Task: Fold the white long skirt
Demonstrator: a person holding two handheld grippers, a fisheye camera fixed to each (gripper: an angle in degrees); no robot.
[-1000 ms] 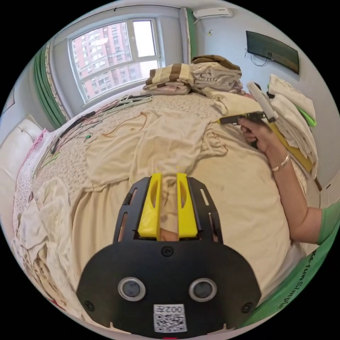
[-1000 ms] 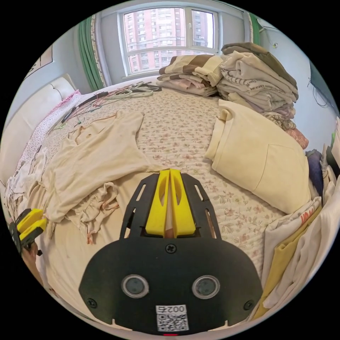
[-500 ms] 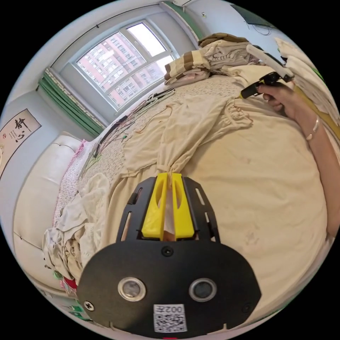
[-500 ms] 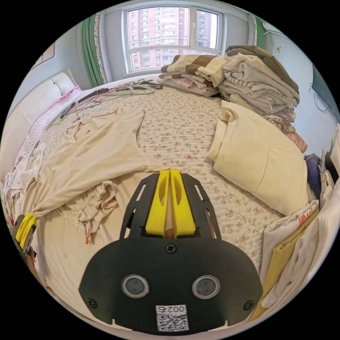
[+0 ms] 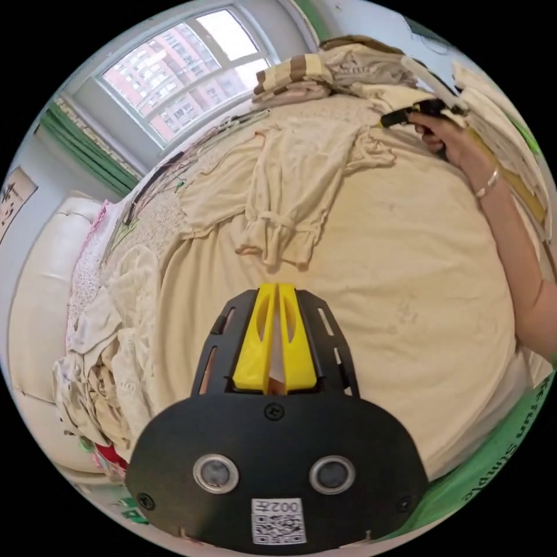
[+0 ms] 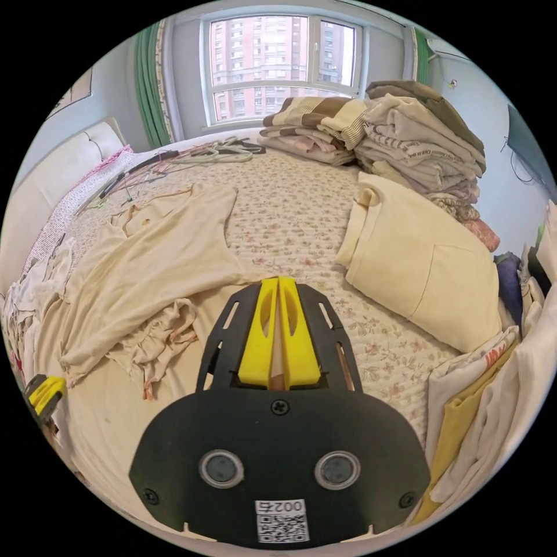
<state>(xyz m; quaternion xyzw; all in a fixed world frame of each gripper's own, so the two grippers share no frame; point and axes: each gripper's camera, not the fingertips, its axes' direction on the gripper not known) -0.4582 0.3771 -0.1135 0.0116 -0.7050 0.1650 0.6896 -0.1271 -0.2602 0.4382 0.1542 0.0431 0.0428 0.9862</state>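
The white long skirt lies spread wide over the bed, cream and smooth. A cream top with ruffled cuffs rests on its far part, one cuff lying loose just beyond my left gripper. That gripper is shut, hovering over the skirt with nothing seen between its jaws; it also peeks in as the left gripper. My right gripper is shut at the skirt's far edge, seemingly pinching it. Across the bed a hand holds the right gripper.
Stacks of folded clothes and a folded cream garment sit on the floral bedspread. Hangers lie near the window. A loose heap of clothes is by the headboard. More folded cloth is piled at the right.
My left gripper has let go of the top's sleeve, which now lies folded across the top, and has drawn back over the skirt. The right gripper has stayed put.
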